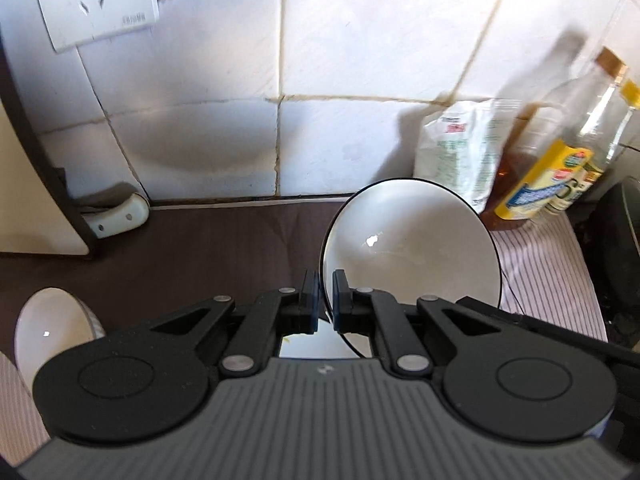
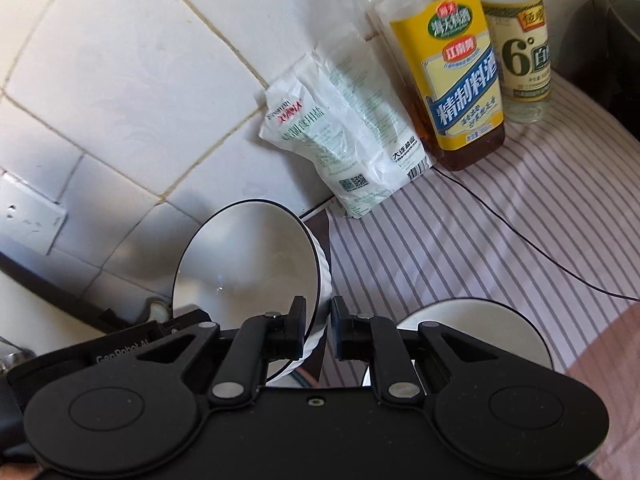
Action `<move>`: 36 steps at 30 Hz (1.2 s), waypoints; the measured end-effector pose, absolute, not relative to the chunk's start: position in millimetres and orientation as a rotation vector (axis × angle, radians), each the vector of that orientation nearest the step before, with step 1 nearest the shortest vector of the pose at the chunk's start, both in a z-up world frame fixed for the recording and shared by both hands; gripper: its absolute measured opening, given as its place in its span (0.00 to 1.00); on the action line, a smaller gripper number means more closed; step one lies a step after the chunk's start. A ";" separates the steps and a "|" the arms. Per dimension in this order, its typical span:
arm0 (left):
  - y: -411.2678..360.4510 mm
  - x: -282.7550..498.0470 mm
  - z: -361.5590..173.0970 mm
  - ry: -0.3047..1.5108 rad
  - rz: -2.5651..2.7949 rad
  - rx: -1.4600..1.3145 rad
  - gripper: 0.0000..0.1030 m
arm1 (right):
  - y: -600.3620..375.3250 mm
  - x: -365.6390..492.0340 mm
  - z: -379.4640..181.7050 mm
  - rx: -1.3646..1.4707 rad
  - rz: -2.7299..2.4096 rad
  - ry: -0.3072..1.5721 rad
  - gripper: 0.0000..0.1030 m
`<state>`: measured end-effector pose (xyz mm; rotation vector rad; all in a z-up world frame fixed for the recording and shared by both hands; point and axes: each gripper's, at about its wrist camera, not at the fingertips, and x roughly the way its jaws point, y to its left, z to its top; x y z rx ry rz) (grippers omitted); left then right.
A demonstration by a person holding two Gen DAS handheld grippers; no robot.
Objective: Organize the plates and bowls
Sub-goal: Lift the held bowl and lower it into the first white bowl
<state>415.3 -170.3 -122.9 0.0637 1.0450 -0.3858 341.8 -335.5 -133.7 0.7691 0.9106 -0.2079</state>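
A white bowl with a black rim (image 1: 412, 248) is held tilted above the counter. My left gripper (image 1: 326, 300) is shut on its rim. The same bowl shows in the right wrist view (image 2: 248, 264), and my right gripper (image 2: 320, 330) is shut on its ribbed side wall. A second white bowl (image 1: 52, 328) sits at the lower left in the left wrist view. Another black-rimmed white bowl (image 2: 480, 332) rests on the striped cloth (image 2: 480, 232), partly hidden behind my right gripper.
A white salt bag (image 2: 344, 136), a yellow-labelled cooking wine bottle (image 2: 452, 76) and a clear vinegar bottle (image 2: 520, 48) stand against the tiled wall (image 2: 120, 80). A thin black cord (image 2: 520, 228) crosses the cloth. A wall socket (image 1: 92, 0) is at upper left.
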 end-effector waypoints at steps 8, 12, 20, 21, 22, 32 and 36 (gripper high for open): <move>-164.3 383.9 -79.1 1.011 -0.444 0.057 0.05 | -338.0 305.1 -99.5 0.781 -0.207 0.867 0.16; -168.5 363.4 -63.8 0.996 -0.463 0.071 0.05 | -340.3 283.4 -85.9 0.781 -0.216 0.854 0.16; -181.2 326.8 -58.1 1.009 -0.499 0.105 0.06 | -351.9 241.3 -71.9 0.771 -0.225 0.827 0.16; -183.1 323.4 -58.1 1.009 -0.507 0.109 0.06 | -354.5 235.7 -71.6 0.787 -0.230 0.822 0.16; -184.9 320.3 -58.3 1.008 -0.516 0.112 0.06 | -357.2 229.9 -72.0 0.809 -0.234 0.818 0.16; -216.3 301.9 -77.5 1.028 -0.524 0.216 0.06 | -374.4 198.1 -93.8 0.880 -0.260 0.826 0.16; -229.9 304.9 -93.2 1.050 -0.522 0.244 0.06 | -385.7 199.4 -108.7 0.905 -0.265 0.840 0.16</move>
